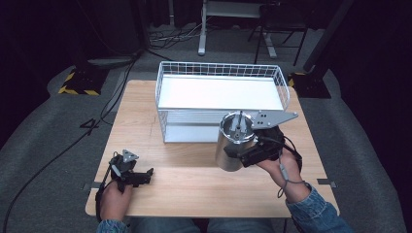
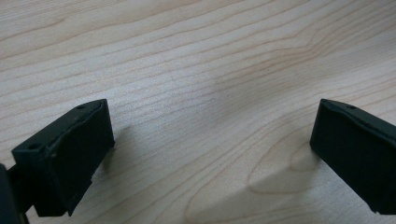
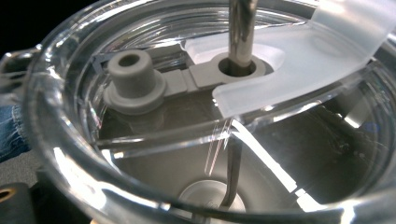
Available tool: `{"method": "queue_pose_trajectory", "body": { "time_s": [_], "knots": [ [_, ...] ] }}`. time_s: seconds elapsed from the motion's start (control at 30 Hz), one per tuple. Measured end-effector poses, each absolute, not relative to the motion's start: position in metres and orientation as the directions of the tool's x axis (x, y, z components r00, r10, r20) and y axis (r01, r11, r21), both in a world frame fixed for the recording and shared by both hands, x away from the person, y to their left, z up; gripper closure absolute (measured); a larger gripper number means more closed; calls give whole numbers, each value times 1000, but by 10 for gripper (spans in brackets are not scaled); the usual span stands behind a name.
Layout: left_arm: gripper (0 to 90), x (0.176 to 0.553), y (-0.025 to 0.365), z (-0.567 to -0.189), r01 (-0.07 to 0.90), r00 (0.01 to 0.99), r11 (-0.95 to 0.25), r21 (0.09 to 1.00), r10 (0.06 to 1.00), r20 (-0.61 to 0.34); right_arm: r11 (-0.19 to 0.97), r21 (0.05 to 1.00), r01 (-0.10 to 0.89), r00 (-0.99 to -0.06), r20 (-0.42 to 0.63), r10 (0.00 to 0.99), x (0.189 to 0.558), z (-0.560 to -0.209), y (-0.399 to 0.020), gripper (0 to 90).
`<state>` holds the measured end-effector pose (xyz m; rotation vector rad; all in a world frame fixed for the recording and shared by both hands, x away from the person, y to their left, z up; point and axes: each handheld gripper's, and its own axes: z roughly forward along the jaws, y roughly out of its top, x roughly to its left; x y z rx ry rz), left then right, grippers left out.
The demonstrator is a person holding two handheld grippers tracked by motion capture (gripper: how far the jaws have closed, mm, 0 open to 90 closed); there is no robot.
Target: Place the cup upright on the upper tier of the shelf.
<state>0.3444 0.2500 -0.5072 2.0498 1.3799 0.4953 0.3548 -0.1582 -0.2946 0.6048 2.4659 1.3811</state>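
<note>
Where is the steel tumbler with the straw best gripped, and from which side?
Grip the steel tumbler across its plain round wall below the clear lid, coming in from the side, probably as the right gripper does. The metal straw and lid tab crowd the top, so a top grasp looks poor.

basket (image 1: 221, 92) at table (image 1: 194, 187) rear | tumbler (image 1: 233, 143) before it, right | left gripper (image 1: 145, 175) front-left

A white wire basket (image 1: 221, 99) stands at the counter's (image 1: 145, 116) twelve o'clock edge, its long side across. Grey carpet floor (image 1: 43, 126) surrounds the light wooden counter; black cables (image 1: 114, 92) trail at ten o'clock.
</note>
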Motion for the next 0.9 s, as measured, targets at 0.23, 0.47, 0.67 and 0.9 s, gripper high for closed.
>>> {"method": "queue_pose_trajectory", "body": {
  "time_s": [0.23,0.47,0.67,0.9],
  "knots": [
    [0,344,250,-507,693,386,-269,669,922,-29,464,857,222,-879,-31,476,359,-278,-157,38],
    [0,344,250,-507,693,386,-268,669,922,-30,456,863,216,-876,-35,482,369,-260,-155,38],
    [0,344,250,-507,693,386,-269,669,922,-29,430,874,227,-860,-27,510,384,-241,-157,38],
    [0,344,250,-507,693,386,-269,669,922,-29,393,882,260,-838,4,546,404,-223,-158,38]
  ]
}}
